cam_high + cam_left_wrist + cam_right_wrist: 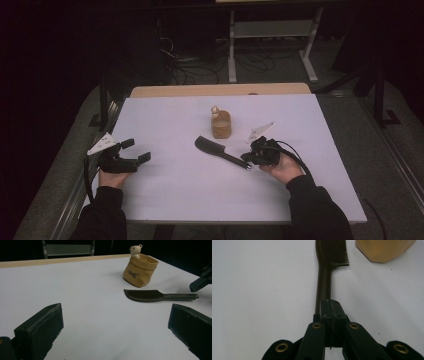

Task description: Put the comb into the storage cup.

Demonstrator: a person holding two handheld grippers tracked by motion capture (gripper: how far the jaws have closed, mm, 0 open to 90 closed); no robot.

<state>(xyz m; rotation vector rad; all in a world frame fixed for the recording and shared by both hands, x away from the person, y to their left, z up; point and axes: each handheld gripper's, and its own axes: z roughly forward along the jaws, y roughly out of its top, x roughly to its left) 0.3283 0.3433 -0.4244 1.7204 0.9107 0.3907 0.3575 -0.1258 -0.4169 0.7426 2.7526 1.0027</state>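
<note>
Clamping the thin end of the dark comb's [323, 287] handle, the right gripper [331, 305] has its two black jaws pressed together with no gap between them, and the handle runs straight out from under their tips. In the right gripper view the comb stretches away from the jaws, its toothed head at the far end with the teeth on the right side of that view, and the tan bag-shaped holder [384, 250] lies just beyond and to the right of the head, apart from it. In the high view the right gripper [248, 158] sits at the near right of the white table [165, 200], cradled in the person's right hand [285, 167], with the comb [212, 148] lying flat and slanting away from it to the left and farther up the table. The holder [221, 125] stands upright just past the comb's head, a small bear figure [215, 110] peeking over its rim.

The left gripper [136, 151] rests low at the near left of the table, held by the left hand [111, 177], well apart from the comb. Its jaws stand wide apart with nothing between them but bare table. From the left gripper view the comb [150, 295] lies ahead and to the right of those jaws, teeth pointing away, and the holder [140, 271] with the bear figure [135, 250] stands just behind it. The tip of the right gripper [200, 283] meets the comb's handle end at the right edge of that view.
</note>
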